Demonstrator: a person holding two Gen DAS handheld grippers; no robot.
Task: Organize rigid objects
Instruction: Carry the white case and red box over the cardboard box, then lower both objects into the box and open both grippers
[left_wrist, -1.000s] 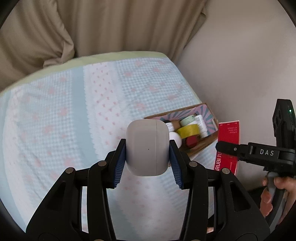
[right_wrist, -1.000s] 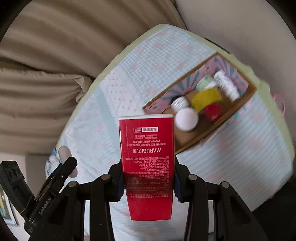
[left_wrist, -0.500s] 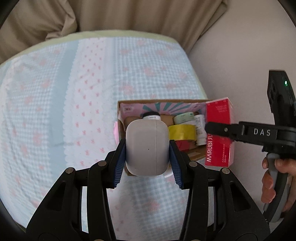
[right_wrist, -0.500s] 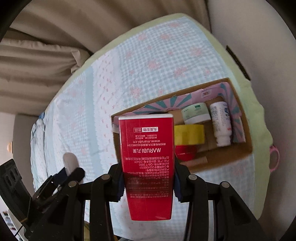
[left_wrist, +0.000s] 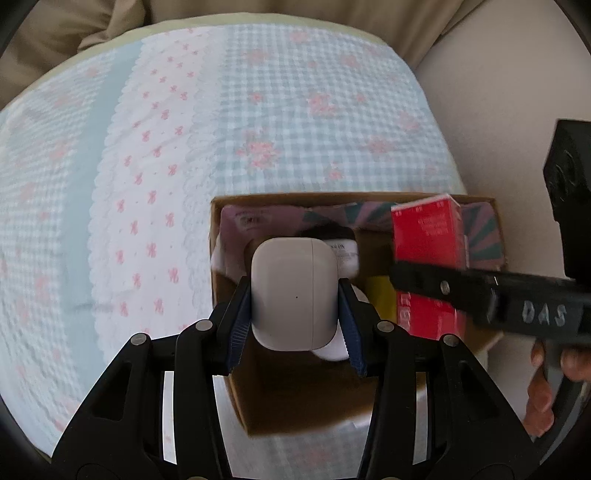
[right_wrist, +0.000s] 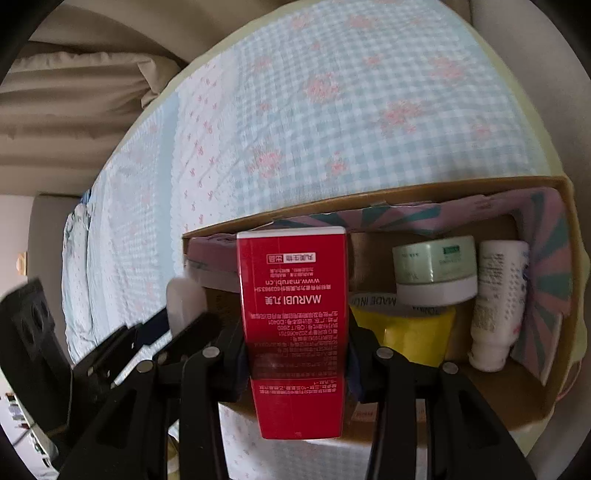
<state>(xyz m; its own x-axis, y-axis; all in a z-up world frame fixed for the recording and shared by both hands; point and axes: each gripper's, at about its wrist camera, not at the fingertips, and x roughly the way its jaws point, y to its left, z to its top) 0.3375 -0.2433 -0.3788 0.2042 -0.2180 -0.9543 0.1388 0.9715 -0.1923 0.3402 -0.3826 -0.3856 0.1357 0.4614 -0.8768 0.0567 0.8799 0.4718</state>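
Brown cardboard box (right_wrist: 546, 391) on bed holds green-lidded white jar (right_wrist: 436, 271), yellow tape roll (right_wrist: 413, 332), white bottle (right_wrist: 496, 306). Left claw (left_wrist: 294, 295) grips a white rounded case (left_wrist: 293, 291). Right claw (right_wrist: 297, 354) clamps a red carton (right_wrist: 293, 317).

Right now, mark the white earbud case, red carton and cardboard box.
White rounded plastic earbud case (left_wrist: 293, 291): left wrist view, front face.
Red rectangular Marubi carton (right_wrist: 293, 314): right wrist view, printed face.
Brown cardboard box (right_wrist: 369, 201): right wrist view, far wall.

both grippers (left_wrist: 295, 314) are black plastic with silver screws and blue ribbed pads (left_wrist: 238, 325); right gripper (left_wrist: 480, 299) says "DAS", bare fingers (left_wrist: 543, 391).
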